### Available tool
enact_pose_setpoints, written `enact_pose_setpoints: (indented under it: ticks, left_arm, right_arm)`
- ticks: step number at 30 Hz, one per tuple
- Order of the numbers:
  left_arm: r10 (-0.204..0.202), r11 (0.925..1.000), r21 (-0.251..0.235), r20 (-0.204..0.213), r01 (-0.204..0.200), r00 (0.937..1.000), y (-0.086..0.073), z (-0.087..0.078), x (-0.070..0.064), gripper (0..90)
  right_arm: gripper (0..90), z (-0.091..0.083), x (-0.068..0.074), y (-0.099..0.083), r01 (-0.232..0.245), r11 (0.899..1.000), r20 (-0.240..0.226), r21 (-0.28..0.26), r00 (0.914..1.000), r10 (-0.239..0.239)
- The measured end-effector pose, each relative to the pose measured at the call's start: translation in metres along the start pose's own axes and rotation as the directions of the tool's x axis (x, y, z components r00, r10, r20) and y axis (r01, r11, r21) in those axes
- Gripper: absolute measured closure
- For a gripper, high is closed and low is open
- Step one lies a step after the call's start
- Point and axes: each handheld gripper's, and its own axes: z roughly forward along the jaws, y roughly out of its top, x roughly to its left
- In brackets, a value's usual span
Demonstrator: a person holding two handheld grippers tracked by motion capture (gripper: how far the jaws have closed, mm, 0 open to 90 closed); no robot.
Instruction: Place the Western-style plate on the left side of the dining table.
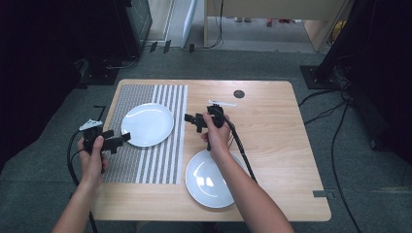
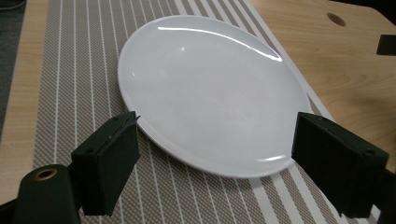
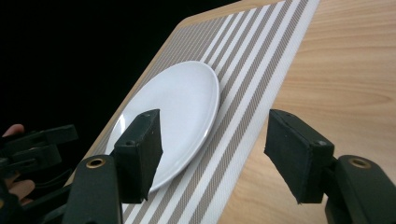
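left hand-held gripper (image 1: 122,139) agape | beside plate (image 1: 147,124) | on striped mat (image 1: 145,165)

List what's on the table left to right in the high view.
left gripper → plate on the striped placemat → right gripper → white utensil → dark round hole in the tabletop

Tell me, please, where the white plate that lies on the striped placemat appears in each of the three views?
High view: the white plate lies left of centre, on the striped placemat, just ahead of the left gripper.
Left gripper view: the plate spans the middle, beyond the open jaws.
Right gripper view: the plate sits left of centre, partly behind one jaw.
Shared landmark: the striped placemat under the plate.
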Motion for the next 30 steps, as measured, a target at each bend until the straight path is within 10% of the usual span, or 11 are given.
enact_pose_setpoints:
  ticks: [11,30]
  left_arm:
    - [0.028,0.9993,-0.027,0.044,-0.027,0.9987,-0.031,-0.029,-0.011,13.2]
    - [0.028,0.9990,-0.034,-0.051,-0.030,0.9983,-0.093,-0.061,0.001,10.7]
  right_arm:
    - [30.1,-0.048,-0.011,-0.018,0.085,0.996,0.018,0.005,0.9962,-0.085]
    - [27.5,-0.118,-0.035,-0.042,0.115,0.992,0.044,-0.044,0.9926,-0.114]
